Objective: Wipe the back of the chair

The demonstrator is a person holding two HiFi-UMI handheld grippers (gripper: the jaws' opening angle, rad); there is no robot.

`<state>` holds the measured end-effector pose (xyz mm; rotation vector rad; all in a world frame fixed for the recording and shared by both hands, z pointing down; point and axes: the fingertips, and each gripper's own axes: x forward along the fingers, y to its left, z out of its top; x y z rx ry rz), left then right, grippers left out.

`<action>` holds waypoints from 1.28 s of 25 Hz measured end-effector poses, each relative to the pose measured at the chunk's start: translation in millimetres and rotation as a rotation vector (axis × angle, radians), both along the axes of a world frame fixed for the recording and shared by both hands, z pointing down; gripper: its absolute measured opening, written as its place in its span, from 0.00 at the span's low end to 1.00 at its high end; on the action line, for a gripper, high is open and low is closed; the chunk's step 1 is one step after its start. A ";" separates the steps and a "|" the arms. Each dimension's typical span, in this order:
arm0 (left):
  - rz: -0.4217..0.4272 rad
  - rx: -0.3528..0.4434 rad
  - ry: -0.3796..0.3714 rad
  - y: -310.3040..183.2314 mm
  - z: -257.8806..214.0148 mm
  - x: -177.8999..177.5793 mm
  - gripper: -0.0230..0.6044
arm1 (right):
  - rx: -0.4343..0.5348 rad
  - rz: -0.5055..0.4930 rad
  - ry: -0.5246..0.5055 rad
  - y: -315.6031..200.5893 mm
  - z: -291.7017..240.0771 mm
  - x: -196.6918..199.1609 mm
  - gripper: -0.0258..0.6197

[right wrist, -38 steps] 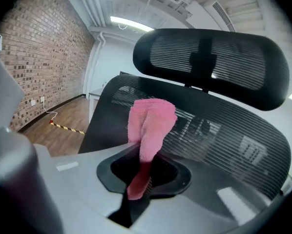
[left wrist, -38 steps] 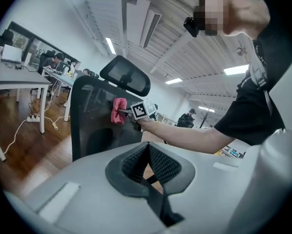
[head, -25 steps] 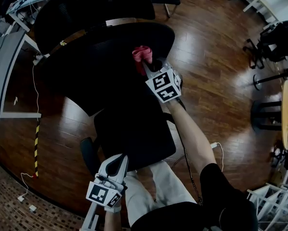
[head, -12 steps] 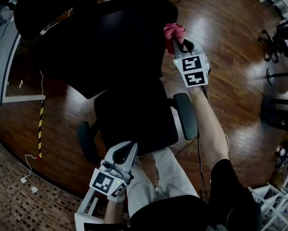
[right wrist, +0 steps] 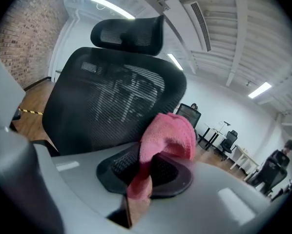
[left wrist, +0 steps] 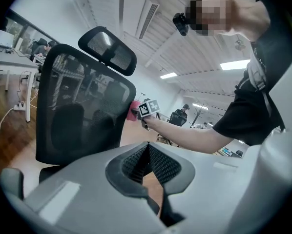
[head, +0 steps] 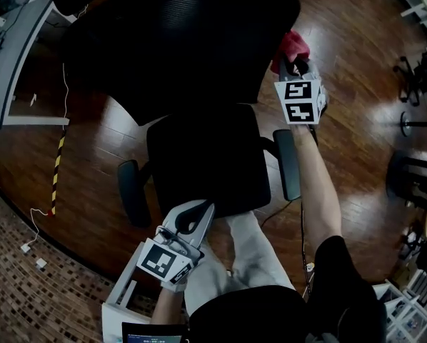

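Note:
A black mesh office chair stands before me: its backrest (head: 178, 41) is at the top of the head view, its seat (head: 206, 159) below. My right gripper (head: 293, 61) is shut on a pink cloth (head: 293, 45) at the backrest's right edge. In the right gripper view the pink cloth (right wrist: 168, 135) bulges out of my right gripper (right wrist: 146, 167), with the backrest (right wrist: 116, 101) and headrest (right wrist: 129, 33) just behind. My left gripper (head: 199, 211) hangs shut and empty near the seat's front edge. In the left gripper view, my left gripper (left wrist: 148, 147) faces the backrest (left wrist: 82, 111) and the cloth (left wrist: 135, 110).
Armrests (head: 288, 163) (head: 131, 191) flank the seat. A grey desk (head: 13, 56) and a floor cable sit at the left, with striped tape (head: 56, 170) on the wood floor. Other chair bases (head: 413, 77) stand at the right. A white frame (head: 124, 302) is at lower left.
My right gripper has carried the pink cloth rightward across the chair back to its right edge. The left gripper has stayed near the seat's front, still shut.

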<state>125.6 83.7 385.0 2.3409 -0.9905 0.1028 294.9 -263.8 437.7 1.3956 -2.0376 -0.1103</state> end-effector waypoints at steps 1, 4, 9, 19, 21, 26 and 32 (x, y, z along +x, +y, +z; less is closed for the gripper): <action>0.000 -0.003 -0.001 2.1 1.4 -5.7 0.02 | -0.001 -0.013 0.006 1.0 2.5 -12.9 0.11; -0.014 -0.008 0.004 7.9 2.8 -24.9 0.02 | 0.000 -0.034 0.021 6.7 8.1 -46.0 0.11; -0.041 -0.021 0.017 16.5 7.2 -61.0 0.02 | -0.006 -0.108 0.039 22.8 16.1 -110.4 0.11; -0.095 -0.023 0.041 28.9 3.6 -121.5 0.02 | -0.037 -0.261 0.033 62.6 36.8 -247.1 0.11; -0.101 -0.029 0.036 33.1 4.3 -132.6 0.02 | -0.041 -0.274 0.022 70.0 37.2 -268.4 0.11; -0.120 -0.039 0.039 38.3 5.1 -159.6 0.02 | -0.063 -0.347 -0.010 91.5 42.6 -329.8 0.11; -0.151 -0.051 0.032 41.9 11.4 -191.7 0.02 | -0.103 -0.492 -0.052 120.1 58.4 -401.3 0.11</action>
